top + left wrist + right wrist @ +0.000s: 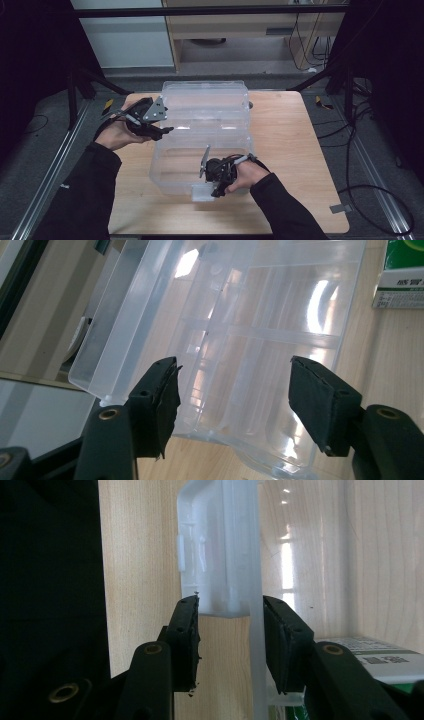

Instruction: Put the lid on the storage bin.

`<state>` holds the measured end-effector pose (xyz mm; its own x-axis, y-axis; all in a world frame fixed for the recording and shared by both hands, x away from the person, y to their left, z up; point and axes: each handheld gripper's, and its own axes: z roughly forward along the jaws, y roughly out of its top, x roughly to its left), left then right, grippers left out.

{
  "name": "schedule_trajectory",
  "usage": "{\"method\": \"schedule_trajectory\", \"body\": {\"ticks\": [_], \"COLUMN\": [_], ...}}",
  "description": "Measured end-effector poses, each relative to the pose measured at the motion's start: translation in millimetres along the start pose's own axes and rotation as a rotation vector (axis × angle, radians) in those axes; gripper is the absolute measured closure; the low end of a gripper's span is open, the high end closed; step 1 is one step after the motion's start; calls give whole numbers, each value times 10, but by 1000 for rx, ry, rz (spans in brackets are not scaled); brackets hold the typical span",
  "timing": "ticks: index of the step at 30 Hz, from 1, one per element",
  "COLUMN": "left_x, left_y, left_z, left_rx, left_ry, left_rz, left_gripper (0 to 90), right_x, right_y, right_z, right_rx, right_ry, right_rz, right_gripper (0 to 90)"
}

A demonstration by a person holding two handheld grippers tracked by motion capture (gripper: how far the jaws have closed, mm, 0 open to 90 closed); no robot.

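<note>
Clear plastic box (200, 150) sits mid tabletop (290, 150), lid up. Right gripper (216, 191) fingers straddle the box's front latch (220, 555), contact unclear; left gripper (167, 130) released beside lid. Risk: latch slips out, box skids.

I see the box (200, 165) on the middle of the table (290, 130), its lid (205, 97) open behind it, my left claw (167, 130) at its left wall, my right claw (216, 192) straddling its front wall by the latch (202, 192).
</note>
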<state>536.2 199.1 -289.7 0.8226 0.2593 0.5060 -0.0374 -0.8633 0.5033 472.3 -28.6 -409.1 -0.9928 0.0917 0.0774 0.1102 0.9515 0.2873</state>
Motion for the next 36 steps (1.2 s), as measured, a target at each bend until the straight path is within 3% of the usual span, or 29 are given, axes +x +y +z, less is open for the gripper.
{"method": "schedule_trajectory", "body": {"ticks": [6,13,15,23,29,36], "left_x": [35,48,56,79,81,66], "left_y": [103,201,230,321,368,419], "left_z": [57,122,139,239,315,390], "left_rx": [33,57,65,85,104,144], "left_ry": [13,9,10,13,-12,-8], "left_rz": [84,126,154,188,199,248], "left_gripper": [367,405,415,435,474,503], "right_x": [-5,3,-3,0,4,7], "right_y": [-1,2,0,-2,-1,-2], "right_z": [0,4,5,5,5,5], "right_rx": [9,10,10,9,11,12], "right_ry": [4,4,1,-1,-3,-7], "right_rz": [-13,-12,-20,-22,-26,-29], "right_gripper": [604,602,601,603,604,605]}}
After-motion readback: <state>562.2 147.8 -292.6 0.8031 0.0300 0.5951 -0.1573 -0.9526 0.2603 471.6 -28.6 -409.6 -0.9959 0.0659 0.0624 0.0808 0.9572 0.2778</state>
